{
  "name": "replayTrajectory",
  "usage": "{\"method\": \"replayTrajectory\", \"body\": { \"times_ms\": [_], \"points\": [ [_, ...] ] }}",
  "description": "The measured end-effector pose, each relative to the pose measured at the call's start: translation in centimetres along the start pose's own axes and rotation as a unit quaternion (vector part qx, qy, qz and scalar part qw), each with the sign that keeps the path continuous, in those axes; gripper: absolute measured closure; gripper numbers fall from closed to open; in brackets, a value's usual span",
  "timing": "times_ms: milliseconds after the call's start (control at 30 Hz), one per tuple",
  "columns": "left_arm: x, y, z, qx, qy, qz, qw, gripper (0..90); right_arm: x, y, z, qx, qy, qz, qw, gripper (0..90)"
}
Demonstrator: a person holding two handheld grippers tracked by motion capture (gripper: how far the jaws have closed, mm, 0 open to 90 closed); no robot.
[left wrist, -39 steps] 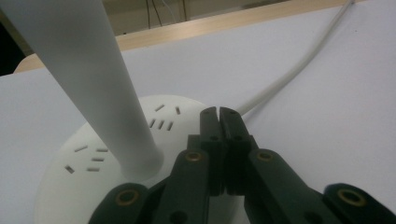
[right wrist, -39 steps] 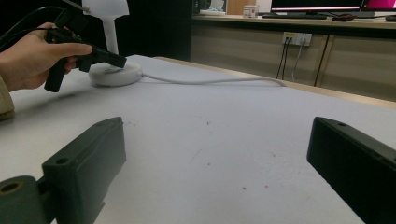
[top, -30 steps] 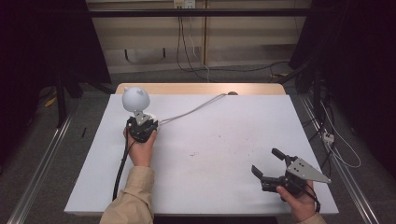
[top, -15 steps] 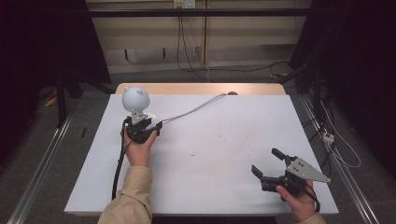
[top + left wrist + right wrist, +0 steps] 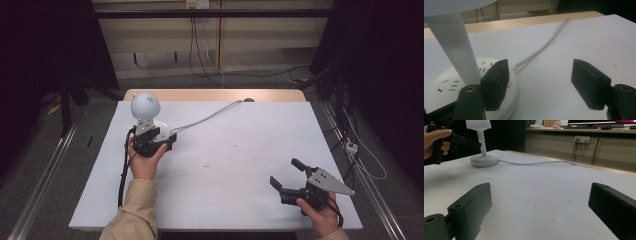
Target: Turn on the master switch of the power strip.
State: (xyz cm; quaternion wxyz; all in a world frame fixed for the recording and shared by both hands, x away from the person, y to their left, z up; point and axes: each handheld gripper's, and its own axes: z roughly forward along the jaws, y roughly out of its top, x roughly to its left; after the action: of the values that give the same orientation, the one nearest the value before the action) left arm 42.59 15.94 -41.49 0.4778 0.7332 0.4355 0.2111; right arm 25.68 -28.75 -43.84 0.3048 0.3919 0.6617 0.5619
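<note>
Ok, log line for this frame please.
left tool: open, over lamp base | right tool: open, idle near right edge | lamp: upright, corded | table

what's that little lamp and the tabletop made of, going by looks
Lamp: probably matte white plastic; its round base has moulded slots and an even, smooth surface. Table: likely a white laminated board, flat and faintly scuffed, with a pale wood-look strip along the far edge.
</note>
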Motion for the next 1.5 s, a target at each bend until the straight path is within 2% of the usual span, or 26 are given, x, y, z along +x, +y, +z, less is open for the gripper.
{"method": "replayTrajectory", "body": {
  "times_ms": [33,100,200,700,1267,1500],
  "points": [
    [-0.1,0.0,-0.1,-0.001,-0.001,0.001,1.0,29.5,0.0,0.0,0.0,0.0,0.0,0.0,1.0,4.2],
    [-0.3,-0.2,-0.3,-0.007,-0.009,-0.011,0.9999,27.4,0.0,0.0,0.0,0.0,0.0,0.0,1.0,4.2],
    [-0.4,-0.4,-0.7,-0.003,-0.011,-0.012,0.9999,24.8,0.0,0.0,0.0,0.001,0.0,0.0,1.0,4.2],
    [-0.4,-1.0,-2.1,0.003,-0.027,-0.006,0.9996,18.3,0.0,0.0,-0.1,0.001,0.001,-0.001,1.0,4.3],
    [-0.2,-1.8,-3.6,-0.013,-0.041,-0.004,0.9991,10.2,0.0,-0.1,0.0,0.004,0.002,-0.002,1.0,4.3],
    [0.0,-2.2,-4.1,-0.009,-0.045,0.0,0.999,8.2,0.0,-0.1,0.1,0.005,0.002,-0.001,1.0,4.3]
  ]
}}
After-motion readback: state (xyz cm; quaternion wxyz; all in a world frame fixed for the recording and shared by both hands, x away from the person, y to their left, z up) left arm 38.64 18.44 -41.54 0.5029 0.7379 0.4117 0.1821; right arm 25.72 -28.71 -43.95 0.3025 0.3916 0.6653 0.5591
